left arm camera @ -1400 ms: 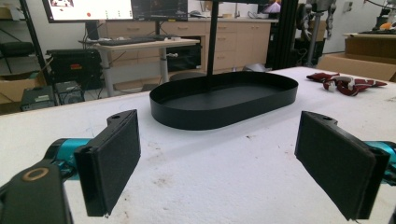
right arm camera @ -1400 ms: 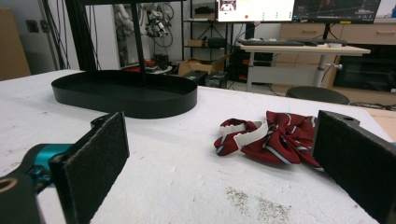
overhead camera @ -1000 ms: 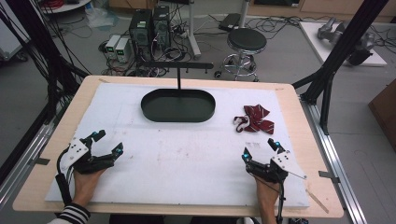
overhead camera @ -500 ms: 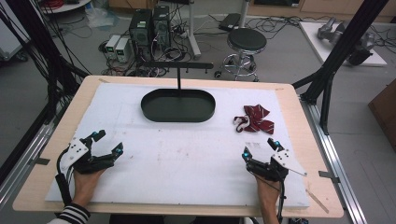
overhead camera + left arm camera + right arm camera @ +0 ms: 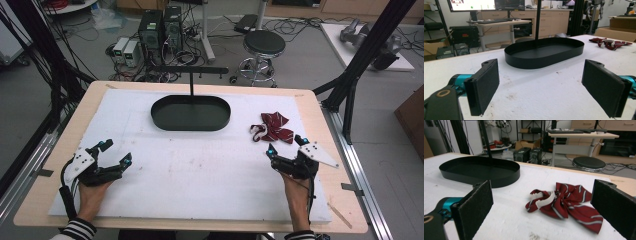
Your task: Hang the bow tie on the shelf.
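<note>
A dark red striped bow tie with a white strap (image 5: 272, 128) (image 5: 564, 201) (image 5: 611, 43) lies on the white mat at the right. A black oval tray (image 5: 190, 113) (image 5: 544, 52) (image 5: 480, 170) with an upright black post sits at the back centre. My right gripper (image 5: 284, 145) (image 5: 541, 212) is open just in front of the bow tie, with nothing between its jaws. Down at the left front, my left gripper (image 5: 115, 152) (image 5: 544, 87) is open and empty, pointing toward the tray.
The white mat (image 5: 200, 165) covers a wooden table (image 5: 45, 175). Black frame posts (image 5: 360, 65) rise at the table's right and left back corners. Beyond the table stand a stool (image 5: 264, 45) and computer boxes (image 5: 160, 30) on the floor.
My right gripper has edged slightly forward toward the bow tie. The left gripper has hardly moved.
</note>
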A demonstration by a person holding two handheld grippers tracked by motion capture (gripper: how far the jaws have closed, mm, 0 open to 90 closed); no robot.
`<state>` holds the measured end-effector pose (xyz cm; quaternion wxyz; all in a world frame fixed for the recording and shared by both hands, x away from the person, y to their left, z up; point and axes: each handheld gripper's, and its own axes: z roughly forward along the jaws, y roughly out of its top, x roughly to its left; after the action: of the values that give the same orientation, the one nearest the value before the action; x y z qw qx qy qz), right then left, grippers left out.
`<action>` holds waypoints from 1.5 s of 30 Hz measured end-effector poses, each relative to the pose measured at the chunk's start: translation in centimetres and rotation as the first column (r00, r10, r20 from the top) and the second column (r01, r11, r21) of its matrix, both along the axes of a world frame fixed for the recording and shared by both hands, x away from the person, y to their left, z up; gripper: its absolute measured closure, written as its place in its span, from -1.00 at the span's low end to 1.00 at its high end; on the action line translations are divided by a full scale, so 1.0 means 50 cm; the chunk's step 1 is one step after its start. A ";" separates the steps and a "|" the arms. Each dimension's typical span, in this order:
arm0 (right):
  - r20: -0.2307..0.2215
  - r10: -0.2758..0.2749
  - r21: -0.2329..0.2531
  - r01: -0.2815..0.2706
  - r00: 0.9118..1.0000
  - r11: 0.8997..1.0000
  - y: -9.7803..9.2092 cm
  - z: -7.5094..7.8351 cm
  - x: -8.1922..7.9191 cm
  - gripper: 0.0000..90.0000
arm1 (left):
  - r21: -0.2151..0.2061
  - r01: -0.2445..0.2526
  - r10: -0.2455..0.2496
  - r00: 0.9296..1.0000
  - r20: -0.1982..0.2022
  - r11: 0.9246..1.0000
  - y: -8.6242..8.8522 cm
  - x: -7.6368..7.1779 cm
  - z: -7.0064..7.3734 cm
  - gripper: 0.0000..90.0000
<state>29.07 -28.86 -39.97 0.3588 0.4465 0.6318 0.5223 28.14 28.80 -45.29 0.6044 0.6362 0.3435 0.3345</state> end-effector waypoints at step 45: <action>-0.487 -0.003 -0.212 -0.114 0.874 0.971 0.048 0.064 0.297 -0.83 | -0.006 0.001 -0.001 1.000 -0.006 1.000 0.001 0.002 0.000 -0.67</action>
<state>43.91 -26.44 -36.77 0.2243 0.4989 0.7709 0.3262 28.22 28.85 -45.29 0.6054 0.6357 0.3459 0.3311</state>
